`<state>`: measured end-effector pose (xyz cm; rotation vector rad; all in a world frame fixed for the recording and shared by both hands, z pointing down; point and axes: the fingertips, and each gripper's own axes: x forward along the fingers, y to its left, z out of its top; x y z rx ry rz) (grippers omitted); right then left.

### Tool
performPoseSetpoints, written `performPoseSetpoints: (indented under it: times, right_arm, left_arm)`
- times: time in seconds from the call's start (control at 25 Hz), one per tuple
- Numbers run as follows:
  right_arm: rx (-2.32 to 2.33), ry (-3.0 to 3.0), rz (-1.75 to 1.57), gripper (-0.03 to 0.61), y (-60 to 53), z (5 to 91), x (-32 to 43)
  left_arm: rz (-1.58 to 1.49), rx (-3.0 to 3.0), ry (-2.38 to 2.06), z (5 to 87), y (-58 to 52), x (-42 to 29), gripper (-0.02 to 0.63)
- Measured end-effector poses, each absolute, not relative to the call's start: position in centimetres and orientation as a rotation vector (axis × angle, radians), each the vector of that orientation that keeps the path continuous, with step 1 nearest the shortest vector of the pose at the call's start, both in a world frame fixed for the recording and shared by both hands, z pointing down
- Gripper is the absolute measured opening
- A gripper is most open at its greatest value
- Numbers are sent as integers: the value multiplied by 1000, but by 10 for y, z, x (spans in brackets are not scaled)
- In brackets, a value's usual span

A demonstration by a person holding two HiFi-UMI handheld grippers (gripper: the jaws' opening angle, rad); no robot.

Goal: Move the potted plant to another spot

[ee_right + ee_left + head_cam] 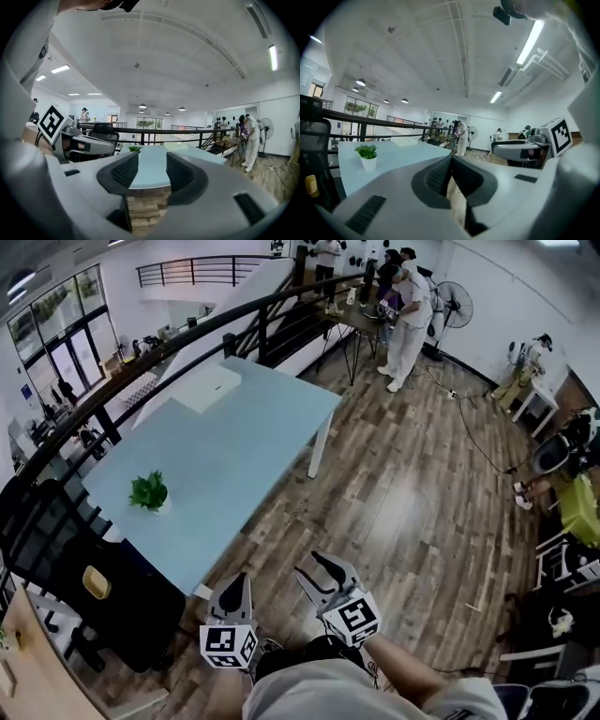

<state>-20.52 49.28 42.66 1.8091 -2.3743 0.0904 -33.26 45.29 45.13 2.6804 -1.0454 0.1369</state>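
Our left gripper [240, 579] has its jaws together with nothing between them, and our right gripper [309, 564] has its jaws apart around empty space; both hang side by side over the wooden floor [403, 512], just off the near corner of the worktop [253, 437] and well apart from the potted plant [148, 493]. We see the plant standing upright in a small white pot, its long axis vertical and its green leaves fanning upward and outward. It sits toward the near end of the pale blue worktop, on the side away from us, set in a little from both the short edge and the long edge. Around it the surface is bare, and most of the worktop's length stretches open toward the far end, where a flat white panel [208, 388] lies near the far corner. A black chair [56, 540] stands close against the short edge nearest the plant, and a dark railing [187, 334] runs along the far long side. On our side the long edge faces open floor. Some people [408, 315] stand by another table well beyond the far end.
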Motion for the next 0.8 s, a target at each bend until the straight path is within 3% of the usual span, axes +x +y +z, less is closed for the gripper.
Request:
performPoseSetpoints:
  times: [0.36, 0.8]
  right_arm:
    - [1714, -2388, 122, 232, 426, 443, -214]
    - [1475, -2586, 4, 296, 267, 439, -210]
  left_arm:
    - [149, 2611, -1082, 473, 397, -342, 12]
    - [167, 2539, -1358, 464, 273, -348, 12]
